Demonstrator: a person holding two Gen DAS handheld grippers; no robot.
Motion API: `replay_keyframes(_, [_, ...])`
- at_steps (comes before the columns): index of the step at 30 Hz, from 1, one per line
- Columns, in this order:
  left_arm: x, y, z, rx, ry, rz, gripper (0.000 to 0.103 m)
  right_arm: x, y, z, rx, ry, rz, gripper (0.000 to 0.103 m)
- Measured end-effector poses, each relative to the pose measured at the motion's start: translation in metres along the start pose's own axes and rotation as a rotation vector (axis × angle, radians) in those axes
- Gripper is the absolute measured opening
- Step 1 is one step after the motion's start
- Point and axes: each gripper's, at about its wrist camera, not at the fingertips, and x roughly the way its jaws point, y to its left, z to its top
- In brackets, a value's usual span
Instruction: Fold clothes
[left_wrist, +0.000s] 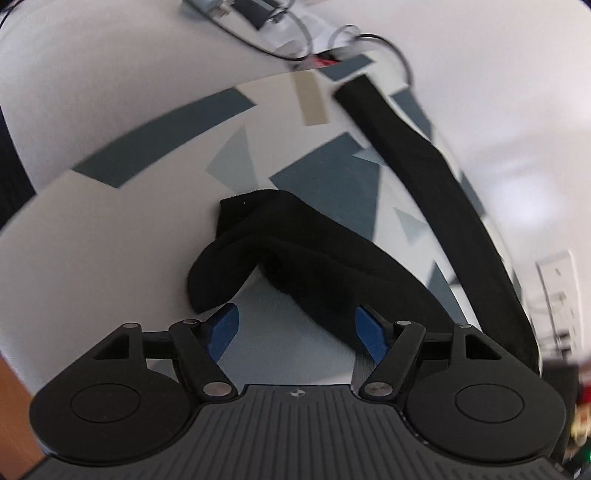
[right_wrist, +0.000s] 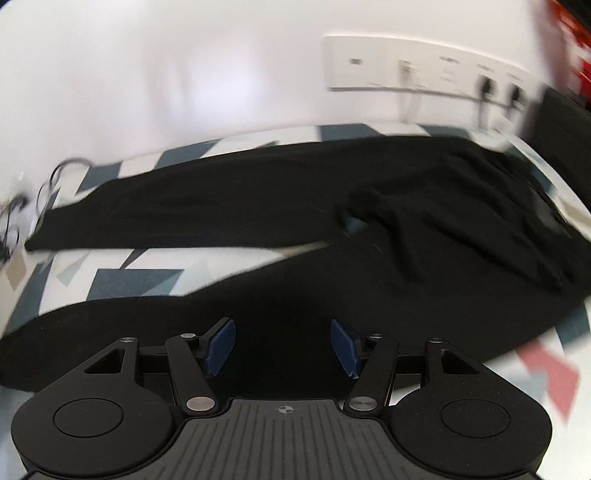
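Note:
Black trousers lie spread on a white cover (left_wrist: 110, 229) printed with grey-blue shapes. In the left wrist view one leg end (left_wrist: 295, 251) is bunched and folded over itself, and the other leg (left_wrist: 424, 177) runs straight along the far edge. My left gripper (left_wrist: 297, 332) hovers just before the bunched end, jaws open, with cloth at its right blue pad (left_wrist: 369, 332). In the right wrist view both legs (right_wrist: 221, 192) stretch left and the rumpled waist (right_wrist: 480, 221) lies at the right. My right gripper (right_wrist: 282, 347) stands open over the near leg (right_wrist: 277, 295). The picture is blurred.
A white wall rises just behind the surface and carries a socket strip (right_wrist: 424, 66) with plugs. Cables and small items (left_wrist: 288, 40) lie past the surface's far corner. A pink shape (right_wrist: 550, 373) marks the cover (right_wrist: 110, 258) at the near right.

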Motion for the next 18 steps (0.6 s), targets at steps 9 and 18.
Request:
replay_keyframes(9, [0.032, -0.038, 0.016, 0.029, -0.116, 0.031, 0.013, 0.03, 0.012, 0.011, -0.236, 0.056, 0.098, 0.023])
replay_keyframes(18, [-0.002, -0.045, 0.03, 0.069, -0.203, -0.089, 0.012, -0.014, 0.004, 0.004, -0.193, -0.049, 0.161, 0.003])
